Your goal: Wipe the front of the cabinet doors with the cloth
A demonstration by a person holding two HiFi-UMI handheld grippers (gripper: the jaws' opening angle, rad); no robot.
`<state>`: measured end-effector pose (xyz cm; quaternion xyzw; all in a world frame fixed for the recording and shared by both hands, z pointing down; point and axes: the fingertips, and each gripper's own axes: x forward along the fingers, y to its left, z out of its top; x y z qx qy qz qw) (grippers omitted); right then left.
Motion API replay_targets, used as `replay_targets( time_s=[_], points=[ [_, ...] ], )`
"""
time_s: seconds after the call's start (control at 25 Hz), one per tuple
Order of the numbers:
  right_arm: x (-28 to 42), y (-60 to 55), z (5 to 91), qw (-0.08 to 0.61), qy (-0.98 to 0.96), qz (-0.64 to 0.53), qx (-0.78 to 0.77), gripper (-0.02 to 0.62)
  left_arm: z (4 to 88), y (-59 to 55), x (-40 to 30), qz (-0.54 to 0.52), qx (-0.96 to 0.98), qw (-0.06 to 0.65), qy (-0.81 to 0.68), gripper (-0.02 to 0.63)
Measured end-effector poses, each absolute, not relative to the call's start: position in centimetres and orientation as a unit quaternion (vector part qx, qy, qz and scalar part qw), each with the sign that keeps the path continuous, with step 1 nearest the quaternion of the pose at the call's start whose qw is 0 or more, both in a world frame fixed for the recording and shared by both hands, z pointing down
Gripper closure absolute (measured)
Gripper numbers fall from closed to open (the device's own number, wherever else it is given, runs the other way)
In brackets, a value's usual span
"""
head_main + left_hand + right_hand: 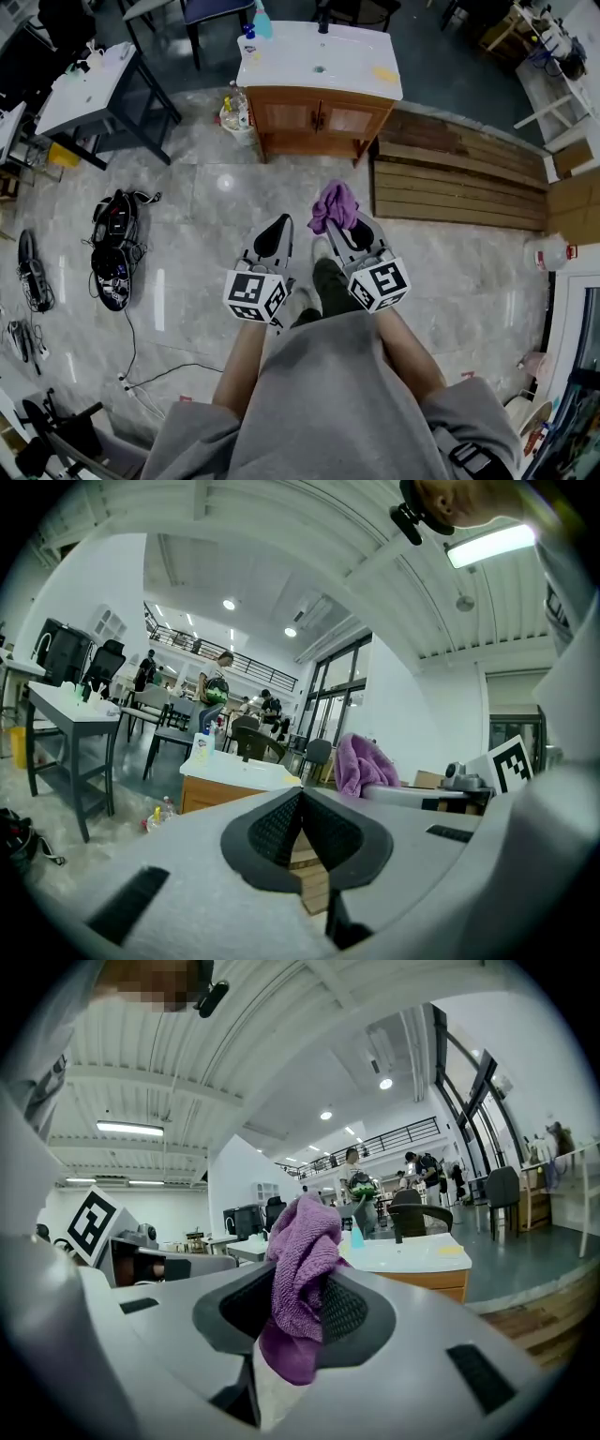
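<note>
Clamping the cloth (334, 204) in its fingers, right gripper (300, 1283) faces closed cabinet doors (328, 119); left gripper (301, 803) fingers together.

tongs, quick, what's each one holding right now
left tongs: shut, empty
right tongs: shut on the purple cloth

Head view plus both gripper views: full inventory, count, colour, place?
cabinet: 1, brown wood, white sink top, straight ahead.
bottles: 2, teal and white, sink top's back left corner.
wooden pallet: 1, brown, floor right of cabinet.
table: 1, white top, dark legs, far left.
bags: apparently 2, black, floor at left.
cloth: 1, purple, clamped in right gripper.
left gripper: 1, grey and black, jaws shut, empty.
right gripper: 1, grey and black, shut on cloth.
</note>
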<state>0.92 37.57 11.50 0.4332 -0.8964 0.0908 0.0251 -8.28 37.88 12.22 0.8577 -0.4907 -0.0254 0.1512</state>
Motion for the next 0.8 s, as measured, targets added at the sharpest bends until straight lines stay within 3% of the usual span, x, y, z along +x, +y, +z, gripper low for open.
replay_targets(
  time_s=[0.8],
  points=[
    [-0.3,23.1,12.9,0.009,-0.905,0.114,0.409,0.487,13.5,24.8,-8.9,0.003,0.845,0.161,-0.511,0.597]
  ],
)
